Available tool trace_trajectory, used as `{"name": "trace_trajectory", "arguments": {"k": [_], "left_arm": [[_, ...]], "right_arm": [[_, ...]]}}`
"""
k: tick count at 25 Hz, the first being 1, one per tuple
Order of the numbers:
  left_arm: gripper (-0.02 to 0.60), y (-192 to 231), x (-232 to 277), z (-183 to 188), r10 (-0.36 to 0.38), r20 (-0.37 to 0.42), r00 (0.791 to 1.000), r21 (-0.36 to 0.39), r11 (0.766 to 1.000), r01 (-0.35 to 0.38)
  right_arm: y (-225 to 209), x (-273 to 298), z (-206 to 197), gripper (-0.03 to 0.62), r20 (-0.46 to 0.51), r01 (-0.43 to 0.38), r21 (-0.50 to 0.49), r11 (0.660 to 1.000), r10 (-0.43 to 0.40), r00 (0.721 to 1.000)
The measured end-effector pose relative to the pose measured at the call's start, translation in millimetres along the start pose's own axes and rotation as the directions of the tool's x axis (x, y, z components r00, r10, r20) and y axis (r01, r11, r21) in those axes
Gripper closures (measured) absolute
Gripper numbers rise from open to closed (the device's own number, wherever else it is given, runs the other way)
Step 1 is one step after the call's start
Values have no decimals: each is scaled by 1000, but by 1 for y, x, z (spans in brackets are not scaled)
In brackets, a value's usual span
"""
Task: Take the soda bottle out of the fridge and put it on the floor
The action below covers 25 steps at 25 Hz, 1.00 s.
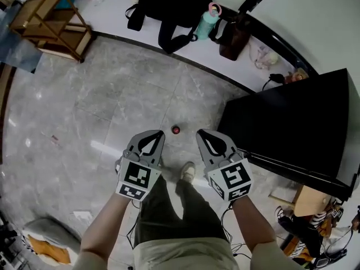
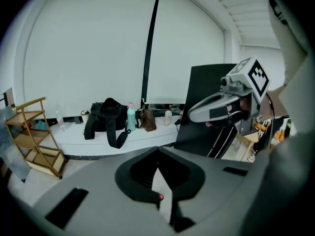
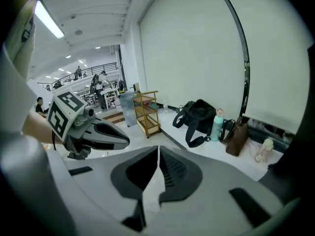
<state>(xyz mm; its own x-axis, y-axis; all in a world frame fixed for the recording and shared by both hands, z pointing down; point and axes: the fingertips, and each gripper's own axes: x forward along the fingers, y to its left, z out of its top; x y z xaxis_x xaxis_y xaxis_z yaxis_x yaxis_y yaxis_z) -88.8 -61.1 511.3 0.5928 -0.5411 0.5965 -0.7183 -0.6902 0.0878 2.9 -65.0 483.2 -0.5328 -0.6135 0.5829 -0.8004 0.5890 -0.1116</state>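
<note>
Seen from above, the soda bottle (image 1: 176, 130) shows as a small red cap standing on the grey marble floor, just left of the black fridge (image 1: 292, 122). Both grippers are held high above it, side by side. My left gripper (image 1: 159, 133) is shut with nothing between its tips, which meet in the left gripper view (image 2: 157, 149). A red spot, the bottle cap (image 2: 160, 196), shows through the gap below the tips. My right gripper (image 1: 201, 133) is shut too and holds nothing, its tips touching in the right gripper view (image 3: 158, 147).
A white ledge along the wall carries a black bag (image 1: 163, 10), a teal flask (image 1: 205, 24) and a brown bag (image 1: 233, 38). A wooden shelf rack (image 1: 50, 21) stands at the far left. Cardboard and cables (image 1: 309, 198) lie beside the fridge. The person's shoe (image 1: 188, 172) is below the grippers.
</note>
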Motion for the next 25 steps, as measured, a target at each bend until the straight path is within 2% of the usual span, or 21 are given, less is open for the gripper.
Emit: {"name": "trace_trajectory", "arguments": {"k": [5,11,14,20,25], "left_arm": [[578,-2,-56,58,13,45,999,48,999,-15],[578,-2,-127,130,58,131,990,136,988,-76],[578,-8,-163,163,67,194,979,155,983,-98],[578,-25,-220,210,63,296,953,169,979,-117],[578,-34,-257,239,58,349,935,160,980,-121]], "right_arm": [[13,-60,73,589,95,41,2,999,-41,995],[36,-116,154,589,207,63,-73,995,-46,977],[50,-145,188,589,263,78,-110,991,-47,964],[79,-198,241,589,353,114,-188,975,-41,935],[93,-237,265,591,415,137,-183,974,-50,908]]}}
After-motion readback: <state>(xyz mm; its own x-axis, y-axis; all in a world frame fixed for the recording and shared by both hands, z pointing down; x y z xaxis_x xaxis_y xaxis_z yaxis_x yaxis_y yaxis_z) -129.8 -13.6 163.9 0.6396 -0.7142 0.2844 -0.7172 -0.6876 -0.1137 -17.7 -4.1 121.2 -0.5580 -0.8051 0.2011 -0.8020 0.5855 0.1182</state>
